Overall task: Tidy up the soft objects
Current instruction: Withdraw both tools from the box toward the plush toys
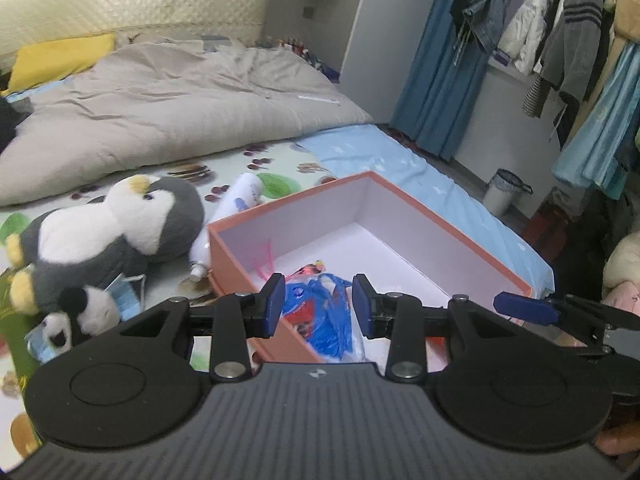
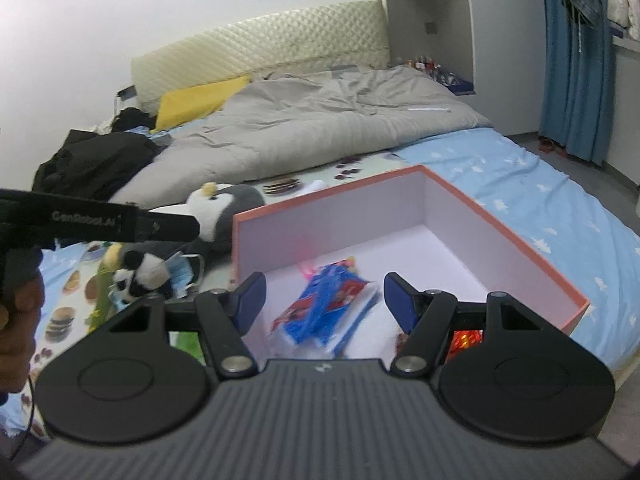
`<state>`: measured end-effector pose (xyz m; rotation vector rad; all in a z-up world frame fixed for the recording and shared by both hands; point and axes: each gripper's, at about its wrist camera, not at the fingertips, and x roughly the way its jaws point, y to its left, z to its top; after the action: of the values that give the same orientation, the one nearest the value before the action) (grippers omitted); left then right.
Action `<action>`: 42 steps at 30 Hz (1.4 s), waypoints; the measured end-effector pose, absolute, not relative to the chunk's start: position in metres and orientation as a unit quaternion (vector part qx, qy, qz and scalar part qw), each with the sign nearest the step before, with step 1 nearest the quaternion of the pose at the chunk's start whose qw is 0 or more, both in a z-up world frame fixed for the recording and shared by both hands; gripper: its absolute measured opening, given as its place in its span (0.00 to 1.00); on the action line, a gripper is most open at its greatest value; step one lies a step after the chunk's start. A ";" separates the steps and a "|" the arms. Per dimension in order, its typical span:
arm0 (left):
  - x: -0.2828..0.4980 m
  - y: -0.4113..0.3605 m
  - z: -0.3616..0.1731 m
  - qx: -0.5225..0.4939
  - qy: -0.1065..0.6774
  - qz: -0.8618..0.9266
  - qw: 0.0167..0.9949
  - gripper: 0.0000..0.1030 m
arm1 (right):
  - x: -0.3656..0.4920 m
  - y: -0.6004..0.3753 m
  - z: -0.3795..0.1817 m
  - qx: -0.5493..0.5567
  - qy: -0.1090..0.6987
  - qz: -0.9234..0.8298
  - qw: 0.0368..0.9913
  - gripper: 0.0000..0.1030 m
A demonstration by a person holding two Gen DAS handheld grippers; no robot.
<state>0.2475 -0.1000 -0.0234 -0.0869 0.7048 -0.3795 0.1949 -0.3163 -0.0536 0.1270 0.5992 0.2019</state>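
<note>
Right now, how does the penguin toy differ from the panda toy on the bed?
The penguin toy is clearly bigger than the panda toy. The penguin toy is grey and white with yellow feet; the panda toy is black and white. The penguin toy lies nearer the headboard. Both are soft plush lying outside the box.

Soft even room light, no hard shadows, straight lines bend near the edges, dark corners, bag (image 2: pixel 324 304) in box (image 2: pixel 500 220) smeared by blur, far clothes (image 1: pixel 560 28) fuzzy

Box (image 2: pixel 500 232) interior mostly free
</note>
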 end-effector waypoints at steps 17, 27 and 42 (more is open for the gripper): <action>0.139 -0.022 -0.041 -0.089 0.339 -0.113 0.930 0.41 | 0.126 -0.267 -0.050 0.044 0.276 0.137 0.950 0.66; 0.104 0.007 -0.031 -0.092 0.328 -0.090 0.936 0.45 | 0.099 -0.246 -0.049 0.040 0.285 0.157 0.945 0.66; 0.090 0.049 -0.076 -0.146 0.357 -0.025 0.922 0.50 | 0.107 -0.207 -0.074 0.013 0.332 0.190 0.924 0.66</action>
<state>0.0897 0.0486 -0.0762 -0.3002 0.7341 -0.0505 0.1068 -0.2072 -0.0745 0.0269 0.6805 0.3900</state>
